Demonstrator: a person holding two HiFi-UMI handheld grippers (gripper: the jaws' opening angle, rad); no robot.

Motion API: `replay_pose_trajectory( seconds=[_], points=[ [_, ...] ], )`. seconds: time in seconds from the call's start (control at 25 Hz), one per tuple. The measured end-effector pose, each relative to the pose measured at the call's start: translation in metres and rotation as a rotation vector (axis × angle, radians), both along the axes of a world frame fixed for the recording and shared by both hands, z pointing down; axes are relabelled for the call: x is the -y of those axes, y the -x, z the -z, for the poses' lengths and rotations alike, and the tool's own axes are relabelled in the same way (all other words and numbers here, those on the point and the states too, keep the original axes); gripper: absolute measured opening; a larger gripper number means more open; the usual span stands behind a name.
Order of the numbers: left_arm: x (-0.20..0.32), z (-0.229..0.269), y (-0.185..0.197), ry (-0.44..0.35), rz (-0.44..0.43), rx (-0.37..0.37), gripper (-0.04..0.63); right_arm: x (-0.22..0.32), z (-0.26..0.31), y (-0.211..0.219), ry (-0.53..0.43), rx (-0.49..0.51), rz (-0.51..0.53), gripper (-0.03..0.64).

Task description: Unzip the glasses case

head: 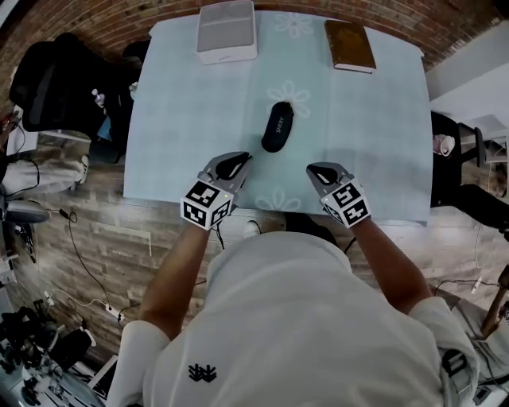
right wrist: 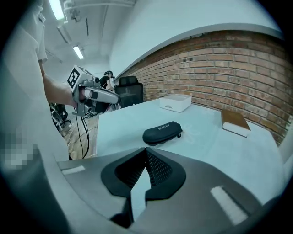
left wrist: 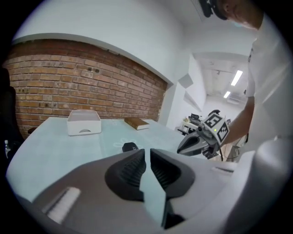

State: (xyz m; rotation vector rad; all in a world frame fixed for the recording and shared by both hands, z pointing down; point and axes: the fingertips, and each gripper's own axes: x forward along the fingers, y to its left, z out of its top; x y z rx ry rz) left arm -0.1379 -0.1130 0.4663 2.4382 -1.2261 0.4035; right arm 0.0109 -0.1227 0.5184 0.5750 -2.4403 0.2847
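Both empty, left gripper and right gripper (apart) face glasses case.

Brick wall (white-painted above), wood-plank floor, black chair — ceiling strip lights

A lab-like office: brick wall along the top edge, black office chair at upper left, cables over plank floor at lower left, ceiling strip lights upper left in the right gripper view.

glasses case black | tablecloth pale blue, white flowers | book brown | tray white
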Motion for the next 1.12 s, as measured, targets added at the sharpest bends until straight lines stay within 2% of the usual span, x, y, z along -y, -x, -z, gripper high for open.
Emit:
replay_pose_trajectory(
  seconds=[0.08, 0.28, 0.48, 0.64, 0.8, 1.0, 1.12],
  points=[
    [-0.019, 0.011, 0.006, -0.021, 0.002, -0.009, 0.054, -0.022, 0.009, 0.003, -0.013, 0.004, -0.012, 0.000],
    [-0.082, 0.025, 0.023, -0.065, -0.006, 0.045, 0.054, -0.079, 0.027, 0.009, -0.031, 0.019, -0.054, 0.000],
    [-0.138, 0.027, 0.038, -0.030, -0.024, -0.020, 0.052, -0.129, 0.041, 0.013, -0.060, 0.039, -0.110, 0.000],
    [-0.171, 0.031, 0.043, -0.026, -0.076, -0.016, 0.052, -0.158, 0.047, 0.019, -0.069, 0.058, -0.145, 0.000],
    [-0.192, 0.031, 0.047, -0.011, -0.085, -0.039, 0.053, -0.183, 0.052, 0.027, -0.068, 0.071, -0.155, 0.000],
    [-0.204, 0.032, 0.056, -0.025, -0.097, -0.003, 0.052, -0.200, 0.055, 0.043, -0.078, 0.075, -0.139, 0.000],
    [-0.206, 0.032, 0.061, -0.023, -0.087, -0.015, 0.053, -0.201, 0.059, 0.051, -0.090, 0.076, -0.131, 0.000]
  ],
)
